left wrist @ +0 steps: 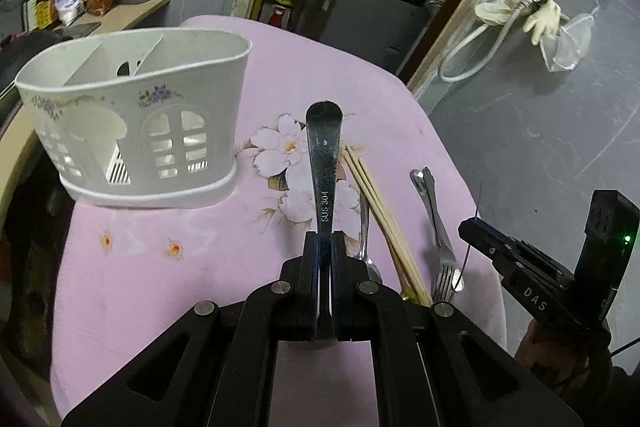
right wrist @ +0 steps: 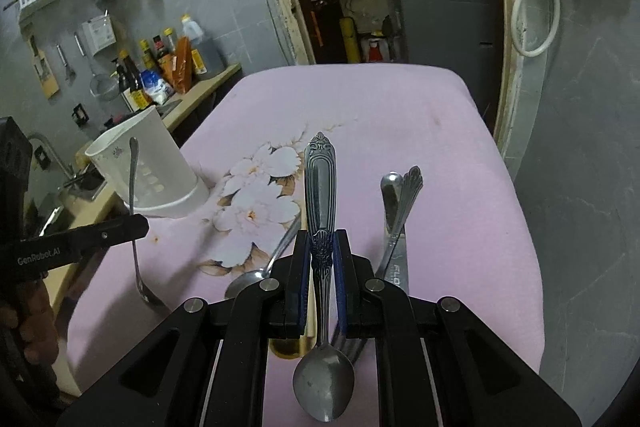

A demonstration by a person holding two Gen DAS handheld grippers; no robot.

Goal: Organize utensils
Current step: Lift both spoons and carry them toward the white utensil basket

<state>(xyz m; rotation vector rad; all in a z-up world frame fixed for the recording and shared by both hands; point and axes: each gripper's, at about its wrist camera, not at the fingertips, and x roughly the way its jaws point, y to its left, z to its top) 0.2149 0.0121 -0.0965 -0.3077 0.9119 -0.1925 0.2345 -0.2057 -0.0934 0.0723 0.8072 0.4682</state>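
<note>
The left gripper (left wrist: 325, 247) clamped a plain steel utensil handle (left wrist: 324, 155); the right gripper (right wrist: 322, 251) pinched an ornate steel spoon (right wrist: 322, 307). The white slotted plastic caddy (left wrist: 136, 115) stood ahead-left.

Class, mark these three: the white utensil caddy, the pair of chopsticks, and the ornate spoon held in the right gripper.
white utensil caddy (left wrist: 136, 131), left wrist view, front wall.
chopsticks (left wrist: 380, 211), left wrist view, mid-shaft.
ornate spoon (right wrist: 320, 187), right wrist view, patterned handle.
</note>
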